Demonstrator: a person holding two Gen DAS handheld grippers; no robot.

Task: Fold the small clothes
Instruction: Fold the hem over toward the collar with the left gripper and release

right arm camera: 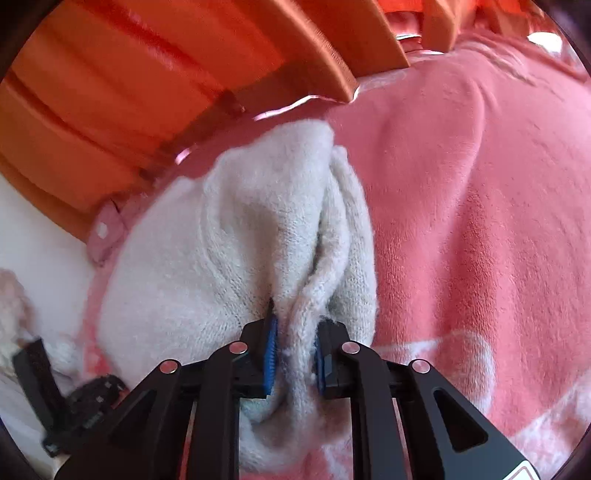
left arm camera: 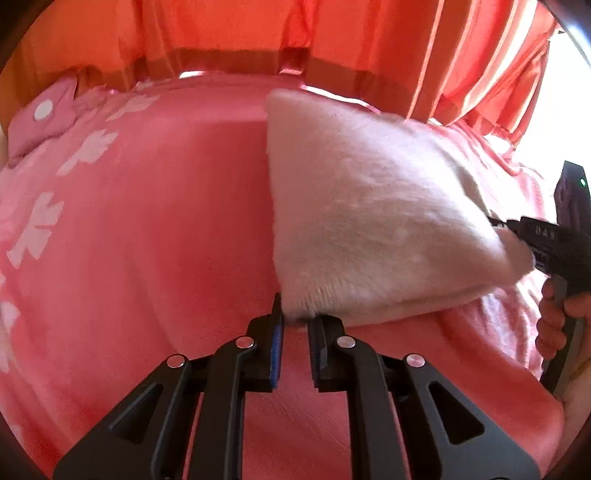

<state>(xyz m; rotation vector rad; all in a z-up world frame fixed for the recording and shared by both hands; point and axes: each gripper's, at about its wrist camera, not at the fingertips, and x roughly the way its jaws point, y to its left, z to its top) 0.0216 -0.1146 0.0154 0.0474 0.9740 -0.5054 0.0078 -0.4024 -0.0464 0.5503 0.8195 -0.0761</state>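
Item: small white fleecy garment (left arm camera: 373, 206), lying part-folded on a pink blanket (left arm camera: 166, 229) spread over a bed, right of centre in the left wrist view.

Left tool (left arm camera: 295, 332): jaws a little apart, the garment's near corner just at their tips; whether that corner is actually pinched cannot be told (the fluff hides the contact).

Right tool (right arm camera: 293, 356): closed on a bunched fold of the garment, cloth pressed between both blue pads (right arm camera: 271, 354). In the left wrist view this tool sits at the garment's right corner, with the person's hand (left arm camera: 554, 321) behind it.

Step in hand, as judged: a fold is being made, the cloth held at two near corners and raised slightly off the blanket. The next move likely calls for carrying the held edge across to the far edge, laying it flat, then letting go without dragging the layers.

Also present: orange curtain (left arm camera: 332, 33) at the far side; pink pillow (left arm camera: 40, 118) with white spots, far left.

Hard to make out: the garment's type and its underside; bright glare at the far right edge; a black object (right arm camera: 74, 406) at lower left of the right wrist view, blurred.
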